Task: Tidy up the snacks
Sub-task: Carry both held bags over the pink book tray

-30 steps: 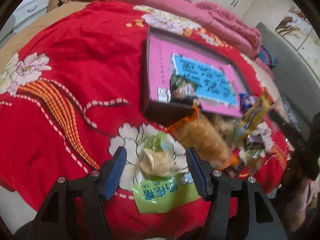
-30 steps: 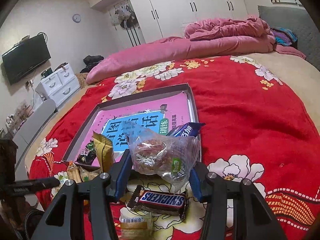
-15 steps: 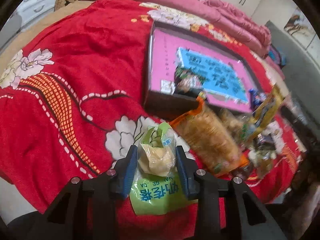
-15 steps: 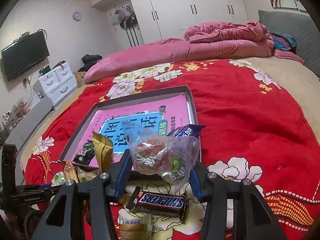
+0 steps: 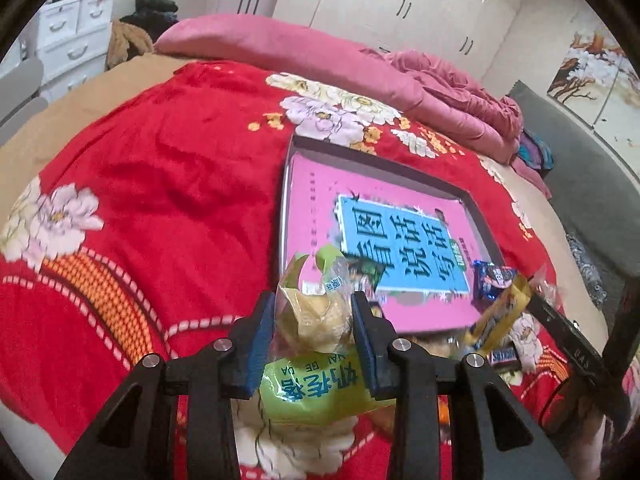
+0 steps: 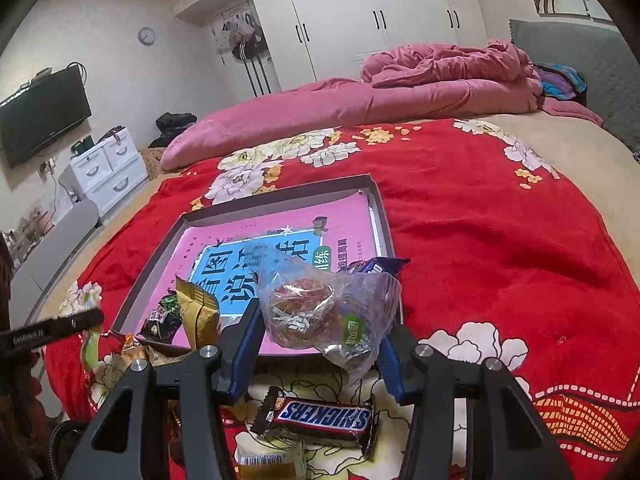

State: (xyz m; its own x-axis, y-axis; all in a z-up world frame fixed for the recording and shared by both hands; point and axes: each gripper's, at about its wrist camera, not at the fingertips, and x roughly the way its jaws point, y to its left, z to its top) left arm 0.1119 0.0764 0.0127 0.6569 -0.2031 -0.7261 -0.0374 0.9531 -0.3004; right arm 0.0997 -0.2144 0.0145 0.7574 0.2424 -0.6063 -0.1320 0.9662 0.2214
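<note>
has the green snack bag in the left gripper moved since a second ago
Yes. The green snack bag, clamped in the left gripper, has lifted off the red blanket toward the tray.

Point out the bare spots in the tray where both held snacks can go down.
Tray: the pink sheet is bare across its far half, up to the far rim. The near edge is crowded: dark packet, gold packet, blue wrapper.

Black fingers (image 5: 262, 330), blue pads, silver screws
</note>
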